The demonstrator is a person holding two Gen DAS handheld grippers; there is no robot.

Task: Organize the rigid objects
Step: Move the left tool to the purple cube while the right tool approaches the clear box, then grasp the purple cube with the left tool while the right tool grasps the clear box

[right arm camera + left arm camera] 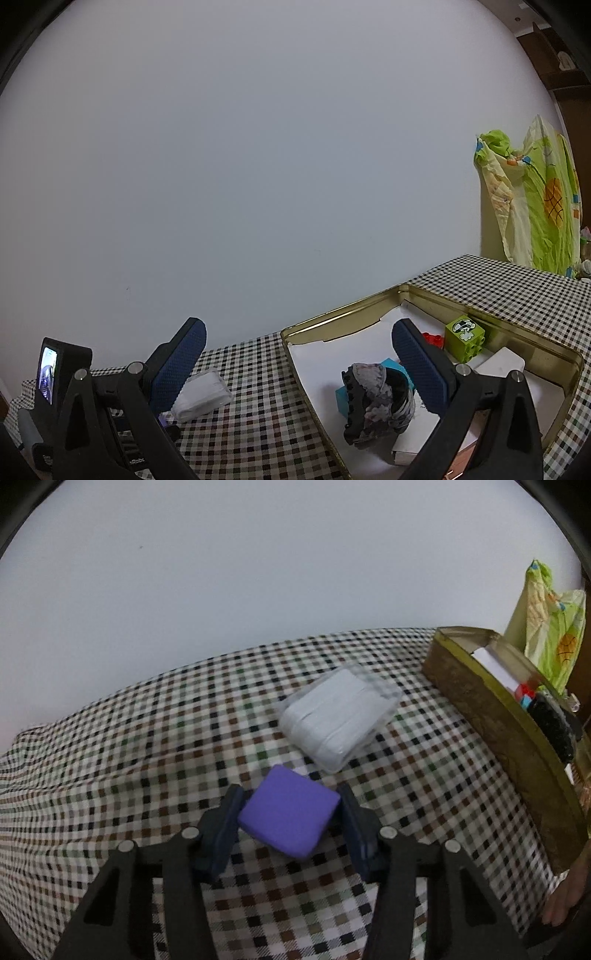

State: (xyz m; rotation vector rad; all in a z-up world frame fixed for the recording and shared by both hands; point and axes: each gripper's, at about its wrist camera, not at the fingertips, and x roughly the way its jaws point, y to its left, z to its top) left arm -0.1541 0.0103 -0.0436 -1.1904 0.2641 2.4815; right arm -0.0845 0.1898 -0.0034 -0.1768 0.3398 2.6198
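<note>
A purple square block (288,814) sits between the fingers of my left gripper (290,790), just over the checked tablecloth (147,738). Both blue pads press on its opposite corners, so the gripper is shut on it. Behind it lies a clear plastic box with white contents (340,720). My right gripper (297,332) is open with nothing between its fingers, and hovers at the near edge of a gold tin (332,314). In the tin lie a small grey shoe (376,398), a green cube (464,338), a red brick (432,338) and a white box (498,363).
The gold tin (480,709) stands along the right side of the table in the left wrist view. A green patterned bag (535,206) stands behind it by the wall. A person's hand (565,897) shows at the lower right. The clear plastic box (203,395) lies left of the tin.
</note>
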